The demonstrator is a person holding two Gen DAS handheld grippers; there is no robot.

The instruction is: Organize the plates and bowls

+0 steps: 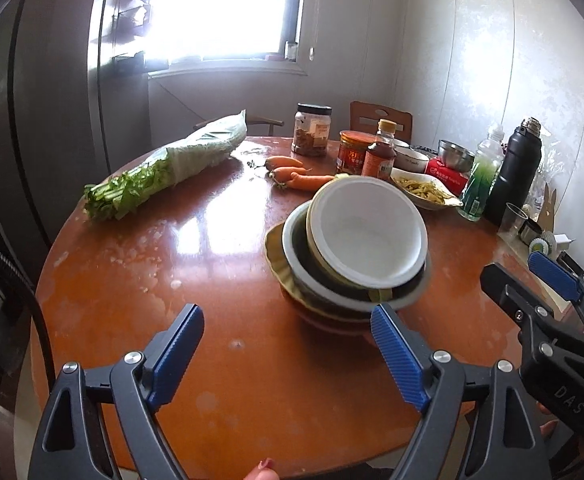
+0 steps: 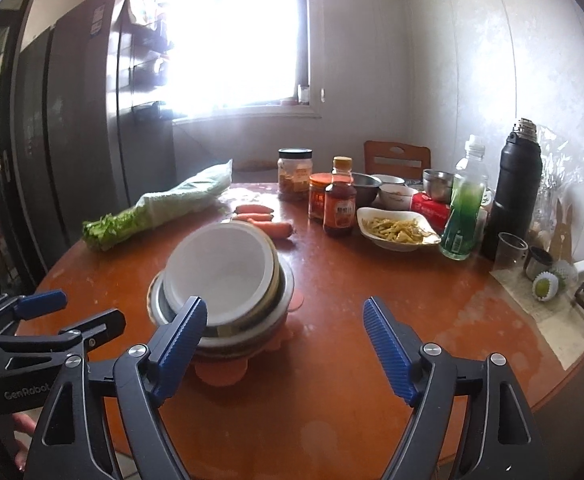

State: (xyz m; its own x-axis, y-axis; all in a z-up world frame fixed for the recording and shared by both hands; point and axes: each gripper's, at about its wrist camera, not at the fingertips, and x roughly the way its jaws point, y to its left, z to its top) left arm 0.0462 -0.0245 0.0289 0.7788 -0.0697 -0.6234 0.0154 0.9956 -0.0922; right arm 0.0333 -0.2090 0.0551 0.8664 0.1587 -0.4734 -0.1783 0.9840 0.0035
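Two hand-held grippers hang over the near edge of a round wooden table [image 1: 219, 360], both with their blue-padded jaws spread wide and nothing between them. The left gripper [image 1: 287, 328] points down at bare tabletop just left of a stack of bowls and plates [image 1: 356, 256], its right finger overlapping the stack's lower rim in the left wrist view, though whether it touches cannot be told. The right gripper [image 2: 283, 324] sits on the stack's other side; its left finger likewise crosses the near rim of the stack in its own view. The stack stands near the middle of the table: a white bowl [image 2: 219, 276] tilted on top, darker and metal bowls nested beneath, an orange scalloped plate [image 2: 223, 372] at the bottom. By the look of it, the gathering step is done or nearly so, with the pile leaning and uneven. The next move would call for either settling the tilted white bowl level or gripping the stack by opposite rims, with both hands working together. Farther back lie carrots [image 1: 296, 176], a wrapped bundle of greens [image 1: 163, 168], jars and sauce bottles [image 1: 378, 156], a white dish of food [image 2: 398, 230], small metal bowls [image 1: 456, 154] not yet stacked, and a black flask [image 2: 516, 188] by the wall.
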